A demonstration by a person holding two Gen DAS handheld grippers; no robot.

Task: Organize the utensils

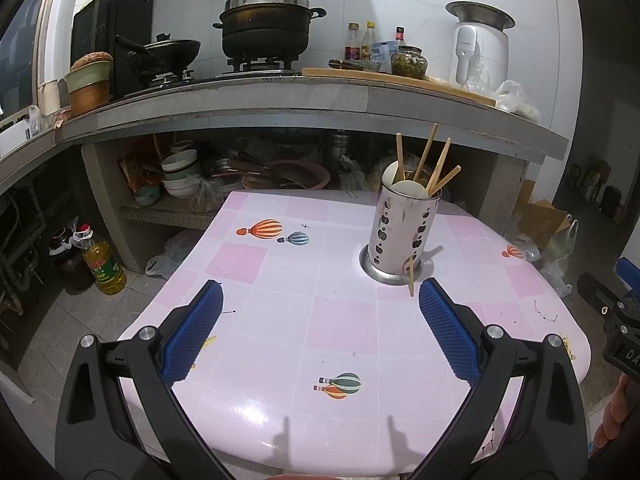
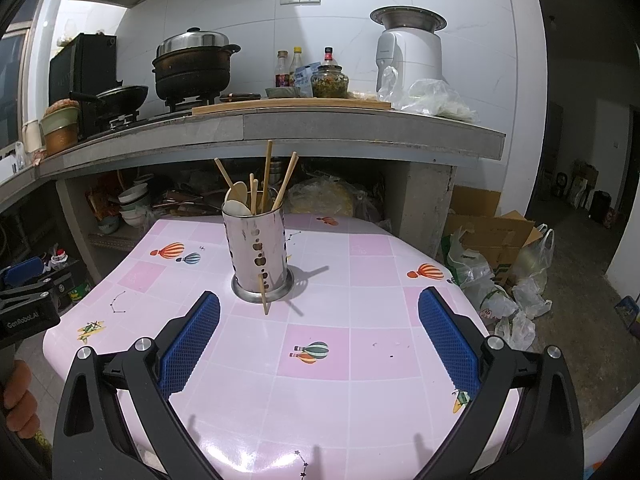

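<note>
Utensil holder [image 2: 259, 256] upright on pink tiled surface [image 2: 376, 344], at 12 o'clock from right hand-held gripper [image 2: 319, 322], 1 o'clock from left hand-held gripper [image 1: 321, 320]. Chopsticks [image 2: 267, 176] and pale spoon [image 2: 237, 196] stand inside, sorted. One stray chopstick [image 2: 263, 294] leans outside against holder base: likely next pick. Both grippers wide, empty, hovering short of holder. Readable: "GenRobot.AI" on left unit's body [image 2: 24, 314].

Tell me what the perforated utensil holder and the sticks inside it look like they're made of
The perforated cylindrical utensil holder looks like stainless steel: shiny, silvery, with reflections, though smudged. The tan chopsticks standing in it look like bamboo or wood: matte and pale; which one is unclear.
</note>
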